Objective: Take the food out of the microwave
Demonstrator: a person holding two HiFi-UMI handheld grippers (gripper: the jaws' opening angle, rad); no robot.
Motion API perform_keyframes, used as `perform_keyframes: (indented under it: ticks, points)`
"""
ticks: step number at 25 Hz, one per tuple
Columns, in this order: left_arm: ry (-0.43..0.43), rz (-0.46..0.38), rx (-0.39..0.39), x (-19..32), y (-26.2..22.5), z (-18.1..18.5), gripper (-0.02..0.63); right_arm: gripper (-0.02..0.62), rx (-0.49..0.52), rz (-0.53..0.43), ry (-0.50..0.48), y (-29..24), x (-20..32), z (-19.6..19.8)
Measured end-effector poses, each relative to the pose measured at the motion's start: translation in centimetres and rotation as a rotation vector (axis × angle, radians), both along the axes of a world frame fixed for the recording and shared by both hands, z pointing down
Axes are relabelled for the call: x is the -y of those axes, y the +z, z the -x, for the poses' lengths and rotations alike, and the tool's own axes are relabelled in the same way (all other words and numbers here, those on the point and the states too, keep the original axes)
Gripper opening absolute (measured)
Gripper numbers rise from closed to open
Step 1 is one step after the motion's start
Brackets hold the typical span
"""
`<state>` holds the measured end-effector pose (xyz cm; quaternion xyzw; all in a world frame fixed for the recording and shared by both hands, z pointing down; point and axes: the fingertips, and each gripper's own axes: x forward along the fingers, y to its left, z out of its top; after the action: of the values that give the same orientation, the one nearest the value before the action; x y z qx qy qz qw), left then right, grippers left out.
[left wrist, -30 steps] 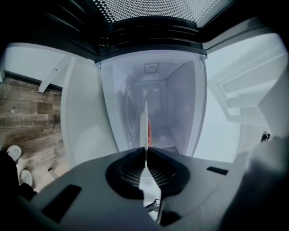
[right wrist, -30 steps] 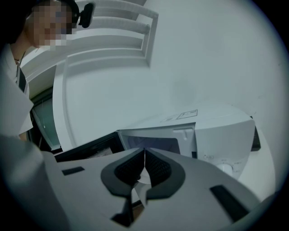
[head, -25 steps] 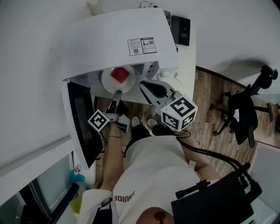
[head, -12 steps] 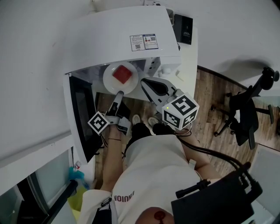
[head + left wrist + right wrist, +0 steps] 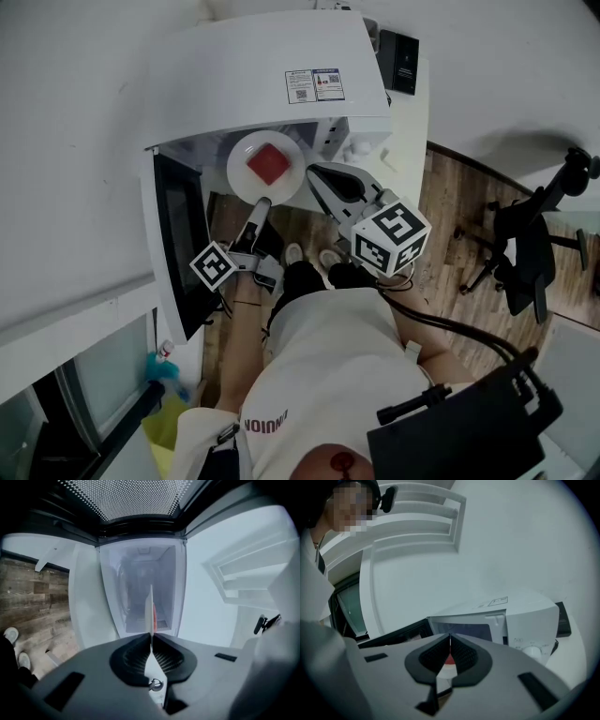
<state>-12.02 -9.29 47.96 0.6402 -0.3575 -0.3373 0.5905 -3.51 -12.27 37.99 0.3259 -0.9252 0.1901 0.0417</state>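
A: What does your left gripper [image 5: 263,201] hold?

B: It is closed on the near rim of the plate [image 5: 246,155]. This plate is white, round, thin and smooth. In the left gripper view I see it edge-on, like a thin white line between my ribbed black pads [image 5: 136,656].

A: And where is the food?

B: The food [image 5: 269,165] is a red block with flat sides, in the middle of the plate. The plate is level, at the mouth of the microwave [image 5: 262,75]. That is a glossy white box with its dark door [image 5: 183,244] swung open to the left.

A: And your right gripper?

B: My right gripper [image 5: 314,172] hangs just right of the plate. Its jaws are together and hold nothing.

A: How is the room?

B: There is a white counter [image 5: 410,122], a plain white wall [image 5: 75,141], and a floor [image 5: 450,202] of wooden planks. A black office chair [image 5: 525,244] stands far on the right.
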Motion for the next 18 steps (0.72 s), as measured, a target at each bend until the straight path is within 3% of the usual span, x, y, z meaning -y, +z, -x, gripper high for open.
perform_keyframes:
  ticks: [18]
  points:
    - [0.058, -0.035, -0.009, -1.4, -1.8, -1.1, 0.025, 0.021, 0.014, -0.012, 0.007, -0.4, 0.2, 0.2]
